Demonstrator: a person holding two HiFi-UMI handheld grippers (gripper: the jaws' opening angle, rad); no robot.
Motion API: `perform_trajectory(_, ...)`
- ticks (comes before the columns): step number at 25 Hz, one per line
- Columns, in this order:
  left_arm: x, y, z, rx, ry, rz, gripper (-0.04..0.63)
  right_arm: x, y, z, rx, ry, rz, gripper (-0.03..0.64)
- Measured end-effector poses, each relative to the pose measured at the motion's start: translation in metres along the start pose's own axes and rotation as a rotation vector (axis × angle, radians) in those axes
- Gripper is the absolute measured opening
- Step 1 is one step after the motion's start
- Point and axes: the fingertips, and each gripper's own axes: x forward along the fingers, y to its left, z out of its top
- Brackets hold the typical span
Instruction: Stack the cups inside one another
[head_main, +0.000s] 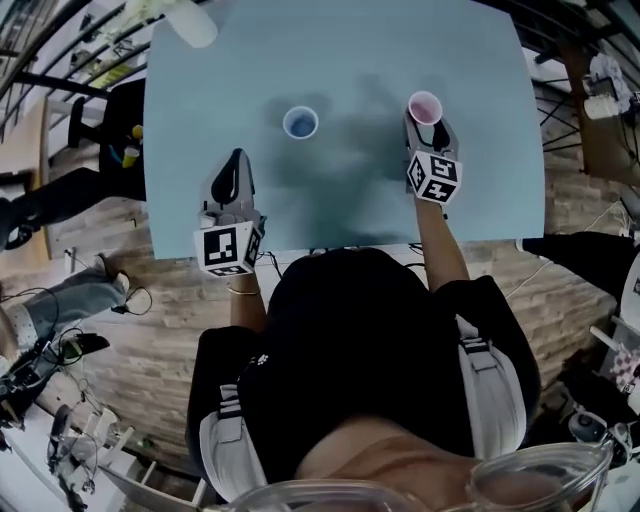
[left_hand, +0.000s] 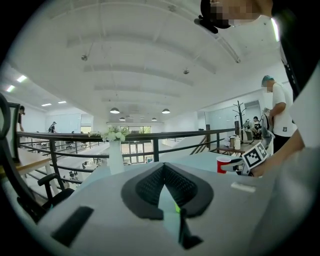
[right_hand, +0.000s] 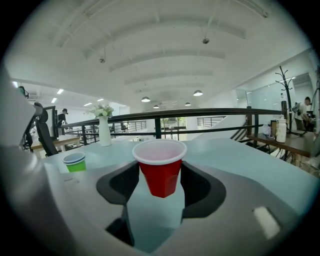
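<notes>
There's the red plastic cup, upright and dead centre of the right gripper view, and your right gripper has it pinched. The dark pads press on both its sides below the white rim. From the head view the same cup sits at the upper right of the frame, at the tip of that gripper, over the pale blue-green tabletop.

Look left in the right gripper view: the green plastic cup with a blue rim nested in it stands on the table at mid-left, well apart from the red one. In the head view it shows near upper centre as a blue ring.

Your left gripper lies at the lower left of the table, near the edge closest to you. Its own view shows the claw pressed together at the tips, nothing pinched. At the right of that view the red cup shows again.

A white vase of white flowers stands at the table's far edge, upper left of the head view.
</notes>
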Motion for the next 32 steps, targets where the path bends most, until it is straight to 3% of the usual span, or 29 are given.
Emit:
perform_trajectory(17,-0.045,0.045,-0.011,-0.034,0.000,0.119,-0.006,0.020,0.153,0.050,-0.074,-0.083,0.349,0.264)
perform_trajectory(25,-0.059,0.059,-0.019,-0.049,0.003,0.158,-0.006,0.020,0.217,0.046,-0.122,-0.076,0.500,0.265)
perform_trajectory(32,-0.072,0.071,-0.021,-0.059,0.009,0.193,-0.006,0.023,0.249,0.027,-0.160,-0.024,0.571,0.265)
